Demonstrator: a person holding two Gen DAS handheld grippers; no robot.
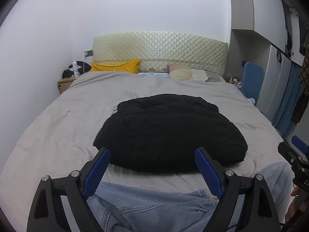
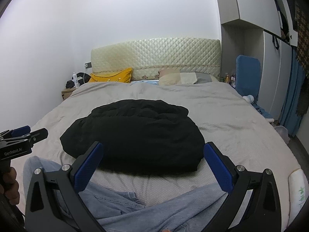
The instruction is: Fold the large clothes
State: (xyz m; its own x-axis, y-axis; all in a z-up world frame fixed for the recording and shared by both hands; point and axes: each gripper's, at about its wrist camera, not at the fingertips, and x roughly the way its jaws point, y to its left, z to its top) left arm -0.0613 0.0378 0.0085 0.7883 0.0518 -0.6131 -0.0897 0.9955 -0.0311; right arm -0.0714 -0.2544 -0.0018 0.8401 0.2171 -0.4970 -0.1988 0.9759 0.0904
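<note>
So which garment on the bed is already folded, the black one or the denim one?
The black garment: a compact bundle mid-bed. The light-blue denim garment lies rumpled at the near edge.

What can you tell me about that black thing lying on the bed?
The black garment is a thick, soft-looking dark fabric piece, folded into a rounded, puffy bundle. It rests on the grey bedspread mid-bed, just beyond the light blue jeans. A small loop shows at its far left edge. Neither set of tongs touches it.

Showing at the left edge of the right wrist view: white lettering "GenRobot.AI", standing on the black body of the left gripper [image 2: 29, 132]. Green marks on the white item at lower right staying unreadable.
</note>
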